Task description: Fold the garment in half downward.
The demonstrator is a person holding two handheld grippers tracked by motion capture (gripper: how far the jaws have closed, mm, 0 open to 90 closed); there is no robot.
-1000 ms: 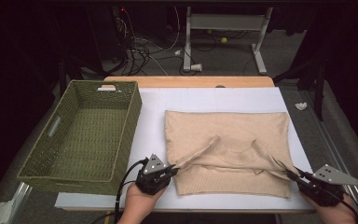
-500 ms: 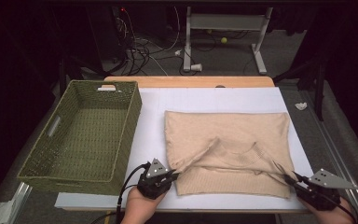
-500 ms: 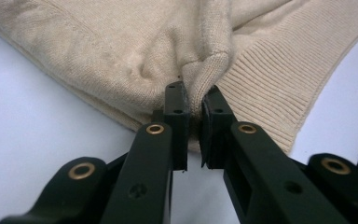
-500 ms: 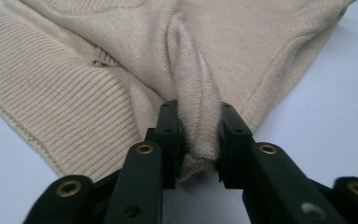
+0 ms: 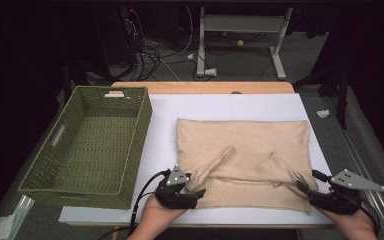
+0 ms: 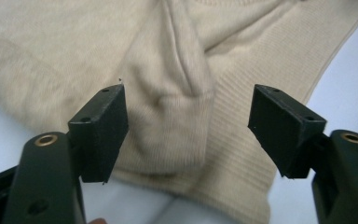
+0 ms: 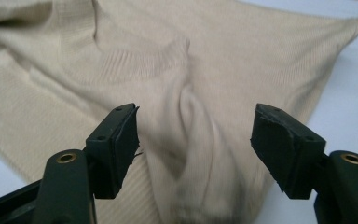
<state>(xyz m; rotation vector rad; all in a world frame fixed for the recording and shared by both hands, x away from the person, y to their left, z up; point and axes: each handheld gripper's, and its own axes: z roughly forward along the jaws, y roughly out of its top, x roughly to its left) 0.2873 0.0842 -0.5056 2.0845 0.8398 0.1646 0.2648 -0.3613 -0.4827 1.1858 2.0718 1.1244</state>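
Note:
A beige knit sweater lies folded on the white table top, right of centre. My left gripper sits at the sweater's near left corner and my right gripper at its near right corner. In the left gripper view the gripper is open; its jaws have just been opening, and a ridge of sweater lies loose between them. In the right gripper view the gripper is open too, its jaws just opened around a raised fold of the sweater that the pads do not press.
A green woven basket stands empty at the table's left side, close to the left hand. Behind the table's wooden back edge the floor holds cables and a metal frame. Bare white surface lies between basket and sweater.
Both grippers were shut on pulled-up folds of the sweater; both have opened and the folds have slackened onto the garment. The right gripper has shifted slightly.

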